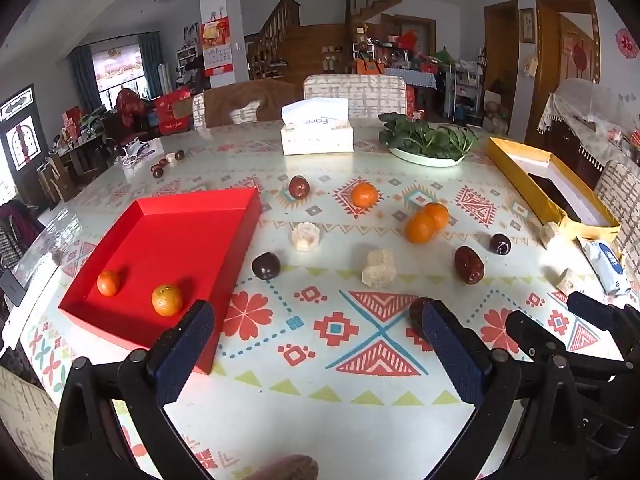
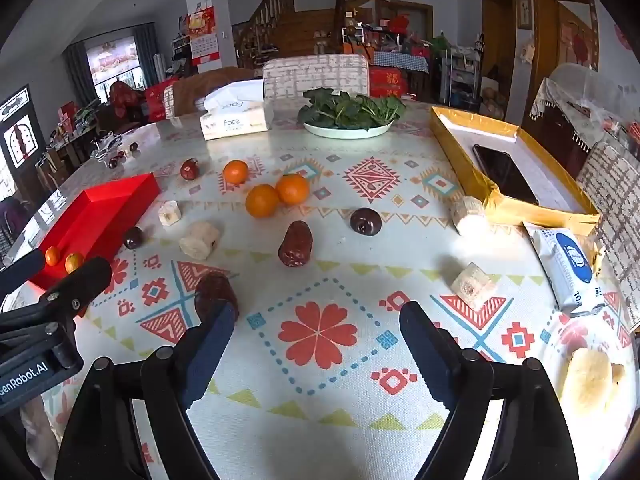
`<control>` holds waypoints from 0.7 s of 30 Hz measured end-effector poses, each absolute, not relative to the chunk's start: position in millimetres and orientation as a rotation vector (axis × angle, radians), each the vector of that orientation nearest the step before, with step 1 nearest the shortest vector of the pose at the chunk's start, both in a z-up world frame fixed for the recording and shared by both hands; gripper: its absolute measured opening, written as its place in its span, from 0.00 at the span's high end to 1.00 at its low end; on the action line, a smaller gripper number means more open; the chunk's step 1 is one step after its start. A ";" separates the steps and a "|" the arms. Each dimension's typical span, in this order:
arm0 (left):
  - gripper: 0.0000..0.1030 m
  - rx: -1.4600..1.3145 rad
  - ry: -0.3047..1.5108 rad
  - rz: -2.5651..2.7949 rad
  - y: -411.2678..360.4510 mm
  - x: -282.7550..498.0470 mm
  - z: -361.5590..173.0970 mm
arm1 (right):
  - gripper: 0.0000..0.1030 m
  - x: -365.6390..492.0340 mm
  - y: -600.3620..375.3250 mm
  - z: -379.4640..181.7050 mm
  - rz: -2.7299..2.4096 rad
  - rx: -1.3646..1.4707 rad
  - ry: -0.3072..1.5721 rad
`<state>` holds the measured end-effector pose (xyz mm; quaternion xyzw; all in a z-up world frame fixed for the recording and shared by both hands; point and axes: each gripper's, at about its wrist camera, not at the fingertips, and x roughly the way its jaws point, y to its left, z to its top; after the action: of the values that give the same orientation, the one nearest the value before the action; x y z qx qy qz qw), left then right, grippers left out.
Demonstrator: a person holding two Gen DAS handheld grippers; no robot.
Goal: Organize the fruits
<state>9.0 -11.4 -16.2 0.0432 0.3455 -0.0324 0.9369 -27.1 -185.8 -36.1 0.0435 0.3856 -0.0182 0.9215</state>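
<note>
A red tray [image 1: 192, 216] on the left holds two small oranges [image 1: 167, 300]; the tray also shows in the right wrist view [image 2: 100, 208]. Three oranges [image 1: 420, 227] [image 2: 262, 200], red dates [image 1: 469, 265] [image 2: 296, 244], dark plums [image 1: 266, 266] [image 2: 365, 221] and pale snack blocks [image 1: 379, 268] [image 2: 473, 286] lie loose on the patterned tablecloth. My left gripper [image 1: 318, 322] is open and empty above the cloth, beside the tray's near corner, with a date [image 1: 418, 312] behind its right finger. My right gripper [image 2: 318, 322] is open and empty, a date [image 2: 214, 294] at its left finger.
A yellow box [image 2: 492, 196] with a black phone [image 2: 506, 174] sits at the right. A wipes pack [image 2: 568, 268], a plate of greens [image 2: 348, 114] and a tissue box [image 2: 234, 120] stand farther back. Chairs line the far edge.
</note>
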 end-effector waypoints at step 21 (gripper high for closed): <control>0.00 0.112 0.756 -0.077 -23.7 13.8 -36.4 | 0.14 -23.9 -203.3 -48.1 -0.075 0.126 0.823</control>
<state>13.8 -23.7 -36.4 0.0547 0.3686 -0.0377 0.9272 -23.9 -203.3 -48.1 0.0613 0.3997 -0.0362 0.9139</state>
